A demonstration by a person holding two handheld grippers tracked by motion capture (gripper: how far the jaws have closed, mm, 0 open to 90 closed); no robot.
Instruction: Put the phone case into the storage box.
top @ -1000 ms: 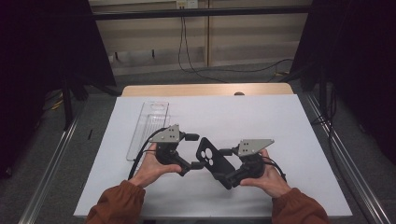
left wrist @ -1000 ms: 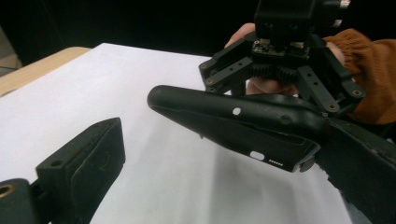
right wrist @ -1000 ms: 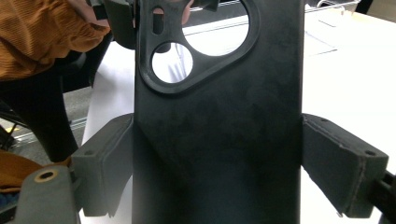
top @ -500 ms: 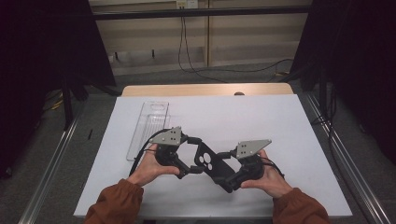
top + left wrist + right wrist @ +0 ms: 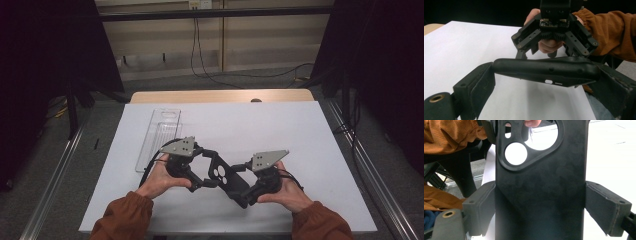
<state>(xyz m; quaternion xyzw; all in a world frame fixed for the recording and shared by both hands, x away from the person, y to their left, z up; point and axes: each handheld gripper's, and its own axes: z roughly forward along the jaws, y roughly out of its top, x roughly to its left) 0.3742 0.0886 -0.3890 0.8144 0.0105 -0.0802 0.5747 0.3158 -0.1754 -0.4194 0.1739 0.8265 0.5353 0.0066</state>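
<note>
Phone case (image 5: 222,176) held above white table (image 5: 300,130), dark curtains (image 5: 45,50) around.

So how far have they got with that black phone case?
The black phone case is already off the white table, held in the air. In hand: the left gripper and the right gripper each clamp it across its sides. The clear plastic tray lies apart with nothing in it, so if the case belongs there, that step remains.

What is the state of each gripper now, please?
Left gripper: closed on the black phone case.
Right gripper: closed on the same case.
</note>
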